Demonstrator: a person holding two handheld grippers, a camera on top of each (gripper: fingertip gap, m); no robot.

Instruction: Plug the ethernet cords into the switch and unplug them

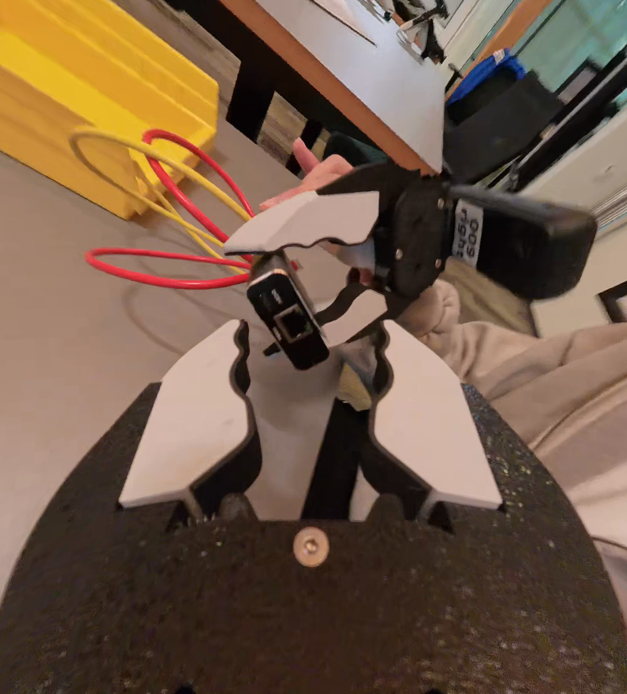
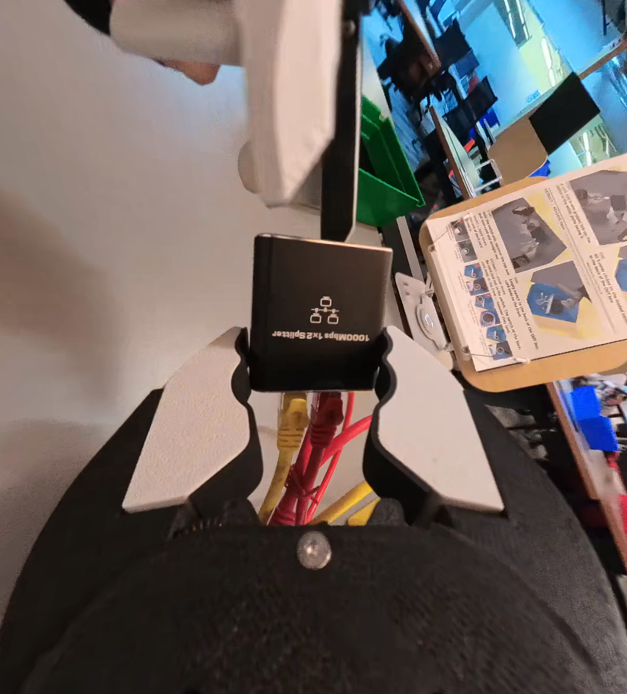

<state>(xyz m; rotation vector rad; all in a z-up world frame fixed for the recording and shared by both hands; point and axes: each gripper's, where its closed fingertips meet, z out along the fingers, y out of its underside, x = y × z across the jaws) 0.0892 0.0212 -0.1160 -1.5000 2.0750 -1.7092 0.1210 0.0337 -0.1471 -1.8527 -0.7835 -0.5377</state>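
Note:
In the right wrist view my right gripper (image 2: 313, 338) is shut on the black switch (image 2: 319, 300). Both pads press its sides. A yellow plug (image 2: 291, 417) and a red plug (image 2: 327, 413) sit in its near end. In the left wrist view the right gripper (image 1: 281, 293) holds the switch (image 1: 289, 323) above the grey table (image 1: 41, 338). The switch's empty port (image 1: 292, 326) faces the camera. Red cord (image 1: 161, 263) and yellow cord (image 1: 199, 176) loop out behind it. My left gripper (image 1: 312, 330) is open and empty. Its fingertips stand just short of the switch's lower end. One of its fingers (image 2: 289, 112) shows above the switch.
A yellow bin (image 1: 79, 94) stands on the table behind the cords. A green bin (image 2: 383, 180) and a clipboard with a printed sheet (image 2: 529, 270) are at the right. A person's hand (image 1: 315, 172) and beige clothing (image 1: 529, 375) are close by. Another table (image 1: 360, 75) stands beyond. Tip to tip, the grippers are about 5 centimeters apart.

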